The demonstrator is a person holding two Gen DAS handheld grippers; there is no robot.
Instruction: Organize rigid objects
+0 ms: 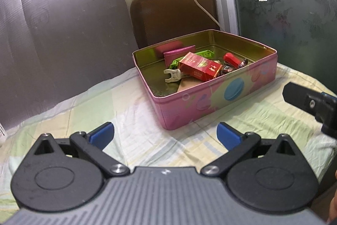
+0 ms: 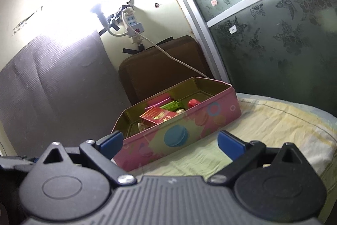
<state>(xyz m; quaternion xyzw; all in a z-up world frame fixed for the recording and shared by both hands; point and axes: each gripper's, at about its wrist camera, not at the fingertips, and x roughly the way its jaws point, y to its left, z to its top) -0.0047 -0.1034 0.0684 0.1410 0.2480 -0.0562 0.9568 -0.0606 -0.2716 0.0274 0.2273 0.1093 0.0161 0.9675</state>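
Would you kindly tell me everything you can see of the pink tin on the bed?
The pink tin is a shallow rectangular box with rounded corners, apparently metal, gold inside and printed outside with pastel circles, one large and blue. It has no lid on and sits flat on the checked sheet, in front of a brown cushion. Inside lie a red carton, a metal wrench, a green packet, a pink pouch and a red stapler. Neither gripper touches it.

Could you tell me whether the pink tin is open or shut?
Open: the pink tin has no lid on, and the red box inside is plainly visible.
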